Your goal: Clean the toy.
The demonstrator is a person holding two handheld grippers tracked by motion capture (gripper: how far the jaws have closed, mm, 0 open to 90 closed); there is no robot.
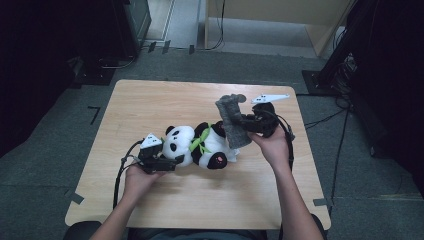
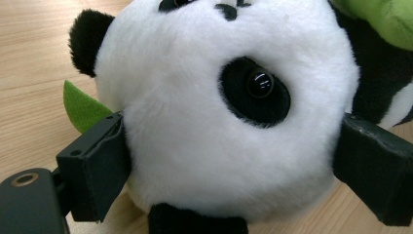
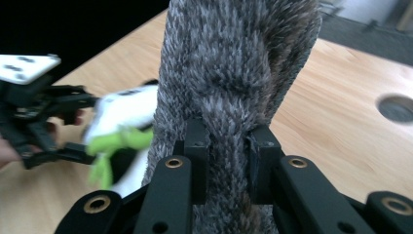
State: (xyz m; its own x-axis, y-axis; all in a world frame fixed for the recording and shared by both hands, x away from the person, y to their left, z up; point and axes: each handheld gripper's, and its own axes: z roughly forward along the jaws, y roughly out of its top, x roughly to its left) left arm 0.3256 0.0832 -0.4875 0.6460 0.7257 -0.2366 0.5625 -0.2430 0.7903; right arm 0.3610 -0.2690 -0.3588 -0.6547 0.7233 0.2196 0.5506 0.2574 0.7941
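Fuzzy grey fabric, a sock by the look of it, sits right in front of our right gripper's camera, with the jaws pinched tight on a fold of it. In the high view we see the sock held up off the bench, its lower end draped against the panda's rear leg and its upper end flopping over. We judge that we are either pulling it off that leg or working it on; the pictures do not settle which. Gripping a narrow fold, rather than the whole width, gives us a firm hold on soft, stretchy stuff that would otherwise slip.

Our right gripper points in from the right, level with the sock's middle, so the pull runs along the leg rather than across it.

Next comes the panda, lying on its side near the middle of the bench, head toward our left. It wears a green leaf scarf round its neck. Our left gripper has its jaws spread wide round the panda's head, both pads pressing into the plush at its sides. That hold is there, we think, to anchor the toy: without it the whole panda would slide or lift with the sock. A green leaf peeks out behind the head in the left gripper view.

Both our hands come in from the near edge.
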